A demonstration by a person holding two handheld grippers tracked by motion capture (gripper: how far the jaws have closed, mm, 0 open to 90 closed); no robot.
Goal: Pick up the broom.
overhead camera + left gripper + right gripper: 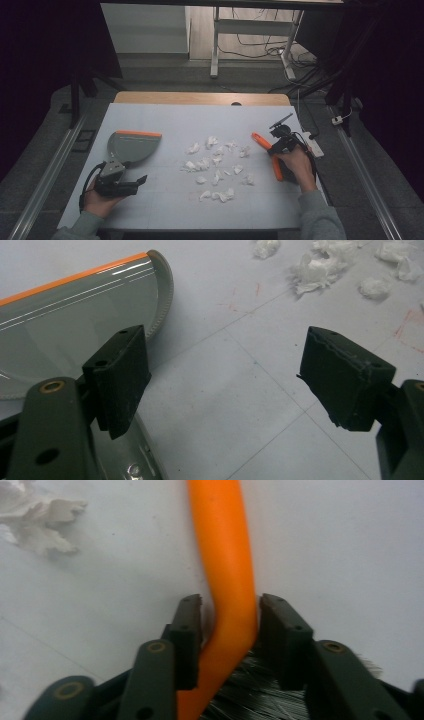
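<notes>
An orange hand brush (260, 140) lies on the white mat at the right, its handle pointing toward the scraps. My right gripper (275, 150) is shut on it: in the right gripper view both jaws (227, 615) clamp the orange brush (220, 540) where it bends, with dark bristles (250, 695) just beneath. A grey dustpan (131, 146) with an orange lip lies at the left. My left gripper (134, 172) sits low beside its handle, open, with bare mat between the jaws (225, 375) and the dustpan (75, 315) behind the left jaw. Several white paper scraps (217, 165) are scattered mid-table.
The white mat (165, 120) covers most of a wooden table, with bare wood along the far edge. Scraps (320, 270) lie ahead of the left gripper, and one scrap (40, 520) lies left of the brush. Metal rails run along both sides of the table.
</notes>
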